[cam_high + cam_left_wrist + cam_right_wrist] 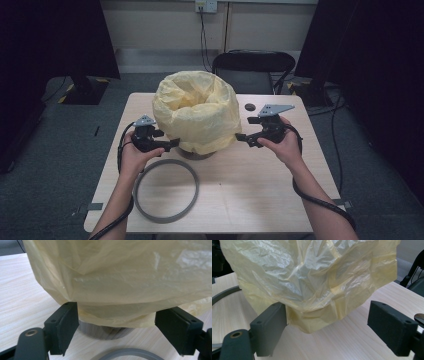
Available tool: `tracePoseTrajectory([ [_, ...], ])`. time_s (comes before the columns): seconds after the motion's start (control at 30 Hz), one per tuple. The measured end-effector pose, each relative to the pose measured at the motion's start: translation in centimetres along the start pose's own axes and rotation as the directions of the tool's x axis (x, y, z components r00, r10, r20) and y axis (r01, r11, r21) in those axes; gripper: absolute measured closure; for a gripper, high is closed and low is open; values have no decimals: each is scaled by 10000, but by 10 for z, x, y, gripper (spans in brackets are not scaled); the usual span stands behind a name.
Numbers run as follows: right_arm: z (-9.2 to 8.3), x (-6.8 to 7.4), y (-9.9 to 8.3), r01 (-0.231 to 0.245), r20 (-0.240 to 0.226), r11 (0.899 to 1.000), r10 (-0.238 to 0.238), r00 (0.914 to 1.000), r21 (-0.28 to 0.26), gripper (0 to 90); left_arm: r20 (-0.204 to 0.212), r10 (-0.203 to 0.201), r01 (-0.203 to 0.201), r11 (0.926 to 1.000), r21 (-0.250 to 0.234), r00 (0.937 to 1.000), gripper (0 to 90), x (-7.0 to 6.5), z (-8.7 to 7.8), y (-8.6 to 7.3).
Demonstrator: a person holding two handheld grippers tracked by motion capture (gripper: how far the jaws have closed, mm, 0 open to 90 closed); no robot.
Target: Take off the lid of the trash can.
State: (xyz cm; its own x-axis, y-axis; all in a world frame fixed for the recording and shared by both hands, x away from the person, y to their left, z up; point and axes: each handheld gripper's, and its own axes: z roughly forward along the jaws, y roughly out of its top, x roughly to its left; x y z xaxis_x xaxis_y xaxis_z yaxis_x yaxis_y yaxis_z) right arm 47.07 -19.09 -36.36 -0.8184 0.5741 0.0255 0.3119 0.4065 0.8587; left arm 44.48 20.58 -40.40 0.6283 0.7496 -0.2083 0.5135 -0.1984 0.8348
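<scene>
So the yellow bag (197,116) sits mid-table, thin crinkly plastic, kind of see-through and glossy where the light hits it, puffed up and draped over a round bin (105,330) so the folded hem hangs down near the base. In the left gripper view I can make out the bin's grey wall poking out under the hem, standing on the pale wood-grain table (250,190).

My left gripper (170,144) is right at the bag's lower left side, jaws spread wide, with the hem hanging between them. One black pad looks like it's touching the plastic, can't say for sure. My right gripper (243,138) is at the lower right side, also spread wide, nothing clamped, with a drooping corner of the bag between the jaws.

Other stuff: a flat grey ring (166,190) lies on the table just in front of the bin, close to my left forearm. There's a small dark disc (250,107) on the table behind the right gripper, and a black chair (254,70) behind the table.
</scene>
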Motion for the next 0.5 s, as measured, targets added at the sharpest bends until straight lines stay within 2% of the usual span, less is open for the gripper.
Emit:
tracePoseTrajectory([
  [0.13,4,1,2,16,-43,10000,-16,10000,0,146,-4,159,-159,9995,-262,9999,190,-1,1,2],
  [0.3,8,3,6,-5,-130,9999,3,9999,-105,146,185,499,-494,9985,-245,9986,209,-2,2,3],
  [0.37,9,4,7,-60,-231,9999,56,9997,-151,146,312,787,-780,9967,-215,9964,277,-3,2,2],
  [0.43,11,5,8,-20,-322,9999,16,9995,-127,145,273,874,-870,9961,-138,9958,301,-4,1,2],
  [0.5,13,5,9,-20,-377,9999,15,9993,-125,146,262,846,-847,9964,35,9961,402,-4,-1,3],
])
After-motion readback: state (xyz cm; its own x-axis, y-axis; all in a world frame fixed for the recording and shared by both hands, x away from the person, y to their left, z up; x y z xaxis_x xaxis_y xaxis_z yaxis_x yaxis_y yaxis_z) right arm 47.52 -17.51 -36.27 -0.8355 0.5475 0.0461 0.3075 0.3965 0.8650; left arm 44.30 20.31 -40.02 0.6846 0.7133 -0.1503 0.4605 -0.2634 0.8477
